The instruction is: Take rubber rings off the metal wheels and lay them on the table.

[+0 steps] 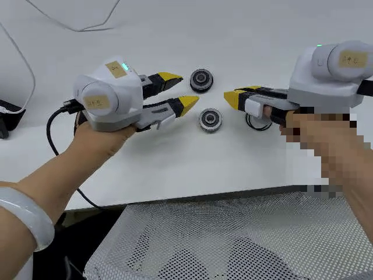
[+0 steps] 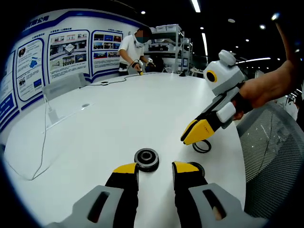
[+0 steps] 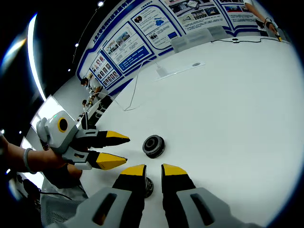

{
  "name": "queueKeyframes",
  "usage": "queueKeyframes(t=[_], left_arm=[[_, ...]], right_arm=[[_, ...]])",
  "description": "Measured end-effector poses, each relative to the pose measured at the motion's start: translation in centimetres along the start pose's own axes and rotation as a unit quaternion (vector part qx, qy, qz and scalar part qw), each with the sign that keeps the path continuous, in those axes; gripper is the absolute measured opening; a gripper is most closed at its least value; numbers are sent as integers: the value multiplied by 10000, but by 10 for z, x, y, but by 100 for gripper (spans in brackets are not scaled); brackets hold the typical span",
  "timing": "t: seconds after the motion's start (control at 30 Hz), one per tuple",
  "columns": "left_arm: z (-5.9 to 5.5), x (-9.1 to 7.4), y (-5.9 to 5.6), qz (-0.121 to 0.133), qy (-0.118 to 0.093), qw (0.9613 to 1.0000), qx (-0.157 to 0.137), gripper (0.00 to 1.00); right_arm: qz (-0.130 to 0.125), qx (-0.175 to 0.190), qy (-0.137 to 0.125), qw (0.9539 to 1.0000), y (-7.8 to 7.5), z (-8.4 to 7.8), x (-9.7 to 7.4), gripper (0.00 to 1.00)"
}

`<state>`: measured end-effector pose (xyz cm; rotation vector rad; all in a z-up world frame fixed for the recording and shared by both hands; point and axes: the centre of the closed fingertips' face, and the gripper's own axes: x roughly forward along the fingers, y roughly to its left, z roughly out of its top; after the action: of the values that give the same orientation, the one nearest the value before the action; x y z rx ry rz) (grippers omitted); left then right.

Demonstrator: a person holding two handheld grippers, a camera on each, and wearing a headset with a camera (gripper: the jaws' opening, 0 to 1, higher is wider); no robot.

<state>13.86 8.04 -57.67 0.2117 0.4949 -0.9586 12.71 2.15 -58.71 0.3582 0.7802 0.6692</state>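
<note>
Two metal wheels lie on the white table (image 1: 175, 157): the far wheel (image 1: 201, 80) (image 2: 146, 159) (image 3: 154, 145) has a dark outer rim, and the near wheel (image 1: 210, 119) (image 3: 148, 186) lies between the two grippers. A loose black rubber ring (image 1: 258, 123) (image 2: 202, 146) lies flat on the table under my right gripper (image 1: 235, 97) (image 3: 153, 170). That gripper hovers just above the ring, its jaws a narrow gap apart and holding nothing. My left gripper (image 1: 179, 90) (image 2: 156, 167) is open, empty, and points at the two wheels from the left.
A black cable (image 1: 55, 146) hangs off the table's front edge at the left, beside a black object (image 1: 7, 116). A thin wire (image 1: 76, 26) crosses the far table. A mesh chair (image 1: 233, 239) sits below the front edge. A person (image 2: 134, 47) stands far off.
</note>
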Motion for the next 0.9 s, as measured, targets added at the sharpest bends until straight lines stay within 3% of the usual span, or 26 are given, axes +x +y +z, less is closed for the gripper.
queueKeyframes(t=[0.3,0.9], left_arm=[[7,16,3,26,11,10000,32,22],[0,35,13,50,236,9995,198,18]], right_arm=[[34,103,-55,9999,-5,7,6,14],[143,276,-158,9994,-2,14,15,13]])
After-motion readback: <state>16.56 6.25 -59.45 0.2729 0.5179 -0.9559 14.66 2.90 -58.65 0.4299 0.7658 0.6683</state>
